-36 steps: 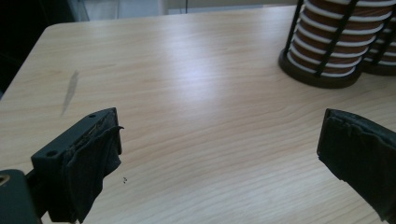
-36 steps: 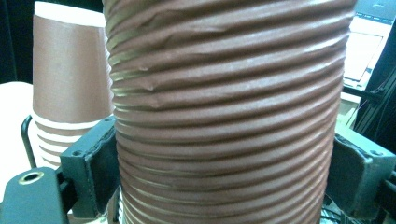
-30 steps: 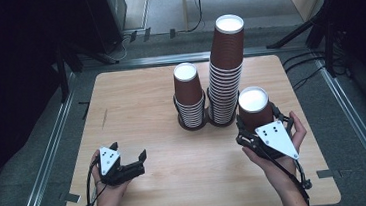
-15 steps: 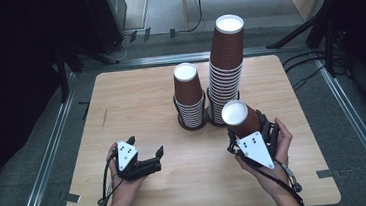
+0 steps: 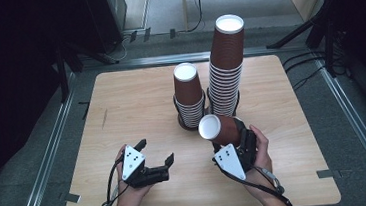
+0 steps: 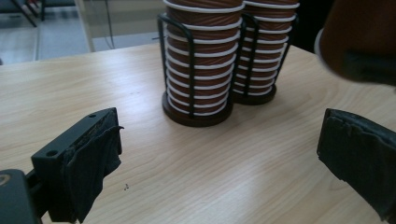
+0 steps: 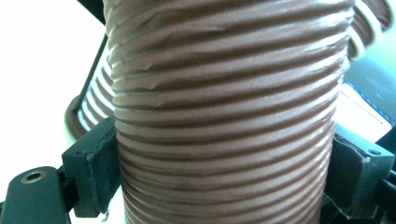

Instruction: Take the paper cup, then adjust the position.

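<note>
A ribbed brown paper cup (image 5: 221,128) is clamped between the jaws of my right gripper (image 5: 239,134) and tilts so its white end faces up and left. In the right gripper view the cup (image 7: 224,93) sits between both pads of my right gripper (image 7: 224,175). Just behind it stand a short stack of brown cups (image 5: 188,90) and a taller stack (image 5: 228,64), each in a black wire holder. My left gripper (image 5: 154,152) is open near the table's front, with nothing between its jaws. Ahead of my left gripper (image 6: 215,154) are the short stack (image 6: 198,70) and the held cup (image 6: 359,32).
The wooden table (image 5: 121,103) is bare on its left half and along the front. Metal rails and dark floor surround it, with cables (image 5: 314,71) at the back right. A cable trails from each gripper toward the front edge.
The right gripper has brought its cup down and to the left, away from the tall stack, tipping it from upright to slanted. The left gripper has moved right, toward the table's middle.
</note>
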`<state>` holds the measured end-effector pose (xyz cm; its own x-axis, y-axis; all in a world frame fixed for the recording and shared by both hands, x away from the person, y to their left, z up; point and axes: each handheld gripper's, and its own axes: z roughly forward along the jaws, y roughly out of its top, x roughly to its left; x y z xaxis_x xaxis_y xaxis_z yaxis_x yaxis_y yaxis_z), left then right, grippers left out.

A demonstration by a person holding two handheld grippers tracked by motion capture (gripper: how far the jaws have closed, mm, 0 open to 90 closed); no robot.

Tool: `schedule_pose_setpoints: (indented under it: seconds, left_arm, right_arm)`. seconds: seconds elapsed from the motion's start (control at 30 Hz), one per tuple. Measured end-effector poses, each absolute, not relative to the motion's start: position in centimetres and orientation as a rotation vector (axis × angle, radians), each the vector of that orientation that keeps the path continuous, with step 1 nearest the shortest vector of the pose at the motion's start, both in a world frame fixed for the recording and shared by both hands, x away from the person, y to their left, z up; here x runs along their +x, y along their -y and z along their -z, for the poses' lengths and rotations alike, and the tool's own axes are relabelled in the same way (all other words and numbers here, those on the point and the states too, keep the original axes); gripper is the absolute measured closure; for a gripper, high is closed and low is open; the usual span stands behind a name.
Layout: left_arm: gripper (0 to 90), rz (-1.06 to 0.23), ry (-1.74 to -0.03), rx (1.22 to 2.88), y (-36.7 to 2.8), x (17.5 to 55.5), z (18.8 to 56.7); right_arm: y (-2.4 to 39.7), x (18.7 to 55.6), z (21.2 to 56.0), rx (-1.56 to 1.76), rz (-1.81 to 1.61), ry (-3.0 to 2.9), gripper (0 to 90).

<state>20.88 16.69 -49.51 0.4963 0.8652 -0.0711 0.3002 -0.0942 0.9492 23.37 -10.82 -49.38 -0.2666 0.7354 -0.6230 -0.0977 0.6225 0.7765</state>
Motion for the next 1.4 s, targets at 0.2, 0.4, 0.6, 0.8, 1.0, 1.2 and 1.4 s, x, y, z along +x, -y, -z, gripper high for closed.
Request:
schedule_pose_setpoints:
  seconds: [0.2,0.4,0.6,0.8,1.0,1.2,1.4]
  left_arm:
    - [0.1,-0.589,-0.969,1.635,-16.4,20.5,49.3]
    - [0.1,-0.552,-0.953,1.619,-17.1,20.4,49.1]
    - [0.1,-0.51,-0.902,1.601,-16.9,20.1,48.6]
    - [0.1,-0.486,-0.863,1.614,-16.5,19.8,48.5]
    - [0.2,-0.448,-0.847,1.614,-16.3,19.8,48.4]
    - [0.2,-0.419,-0.841,1.624,-16.0,19.8,48.5]
    - [0.2,-0.398,-0.832,1.608,-15.8,19.7,48.4]
  right_arm:
    - [9.7,23.1,50.5,0.456,-0.851,-1.695,12.5]
    - [8.4,22.8,50.9,0.389,-0.86,-1.724,12.5]
    - [7.4,22.7,50.9,0.33,-0.851,-1.727,12.5]
    - [6.6,22.2,50.9,0.273,-0.842,-1.729,12.4]
    - [6.1,22.1,51.5,0.215,-0.806,-1.747,12.3]
    - [5.7,21.8,51.6,0.188,-0.79,-1.751,12.2]
    - [5.6,21.5,51.5,0.131,-0.779,-1.745,12.2]
